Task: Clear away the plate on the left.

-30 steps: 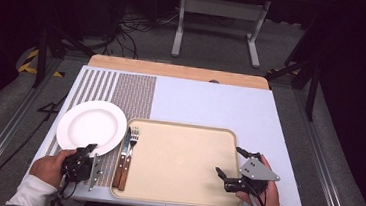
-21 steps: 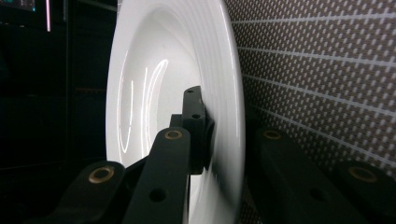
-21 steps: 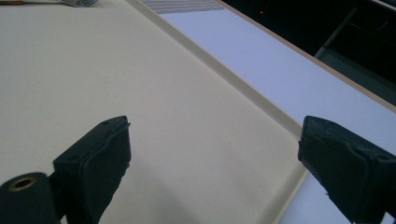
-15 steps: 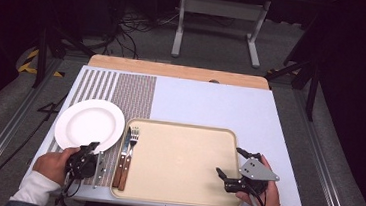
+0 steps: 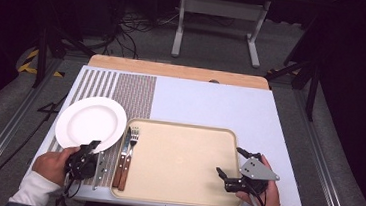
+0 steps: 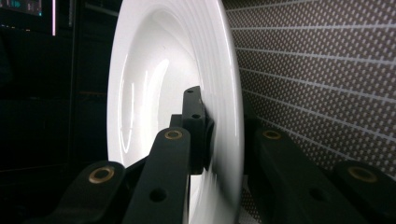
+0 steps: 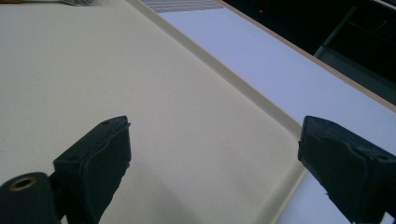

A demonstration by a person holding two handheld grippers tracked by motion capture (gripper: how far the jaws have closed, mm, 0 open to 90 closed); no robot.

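A white plate (image 5: 91, 122) lies on the patterned mat (image 5: 122, 85) at the table's left front. My left gripper (image 5: 91, 147) is shut on its near rim. In the left gripper view one pad rests on the plate (image 6: 159, 93) from inside and the other is under the rim, with the left gripper (image 6: 224, 116) turned on its side. A beige tray (image 5: 176, 157) lies at the front centre with nothing on it. My right gripper (image 5: 230, 161) hovers open over the tray's right part. In the right gripper view the right gripper (image 7: 219, 135) spans the tray (image 7: 140, 70) and its raised rim.
A fork (image 5: 134, 136) and a wooden-handled knife (image 5: 124, 153) lie side by side between plate and tray, along the tray's left edge. The pale blue tabletop (image 5: 211, 105) stretches behind the tray to a wooden strip (image 5: 173, 71). Dark floor, cables and a stand lie beyond.
My left hand and its gripper have edged slightly to the right on the plate's rim; the plate has barely shifted. The right gripper has stayed still.
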